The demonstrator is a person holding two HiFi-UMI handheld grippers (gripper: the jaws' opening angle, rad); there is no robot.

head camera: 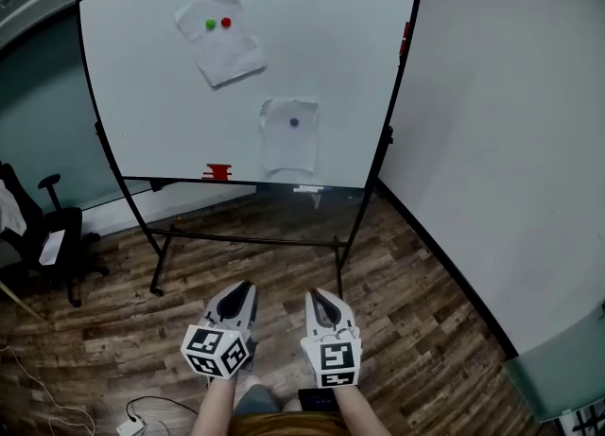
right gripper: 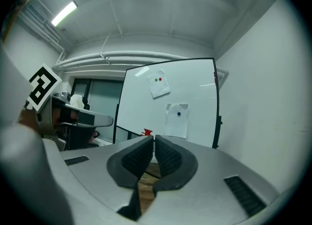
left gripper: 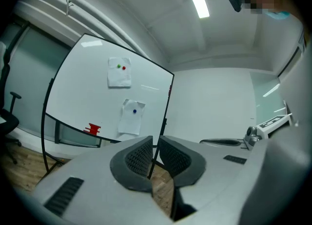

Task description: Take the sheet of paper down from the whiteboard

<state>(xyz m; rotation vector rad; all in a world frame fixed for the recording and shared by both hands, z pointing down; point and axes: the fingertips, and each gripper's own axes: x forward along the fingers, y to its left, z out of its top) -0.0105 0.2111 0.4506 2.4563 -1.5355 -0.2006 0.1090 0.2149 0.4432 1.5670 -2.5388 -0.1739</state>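
A whiteboard [head camera: 142, 94] on a wheeled stand faces me. Two sheets of paper hang on it. The upper sheet [head camera: 222, 46] is tilted and crumpled, pinned by a green magnet [head camera: 210, 23] and a red magnet [head camera: 226, 22]. The lower sheet [head camera: 289, 136] hangs under one blue magnet [head camera: 294, 123]. Both sheets also show in the left gripper view, upper sheet [left gripper: 119, 72] and lower sheet [left gripper: 132, 117], and the lower sheet [right gripper: 176, 120] in the right gripper view. My left gripper [head camera: 244, 287] and right gripper [head camera: 317, 294] are held side by side low in front of me, well short of the board, both shut and empty.
A red object [head camera: 217, 172] and a small white item [head camera: 307, 189] lie on the board's tray. An office chair [head camera: 47, 235] stands at the left. The white wall [head camera: 510, 141] runs close along the board's right side. Cables [head camera: 132, 415] lie on the wooden floor.
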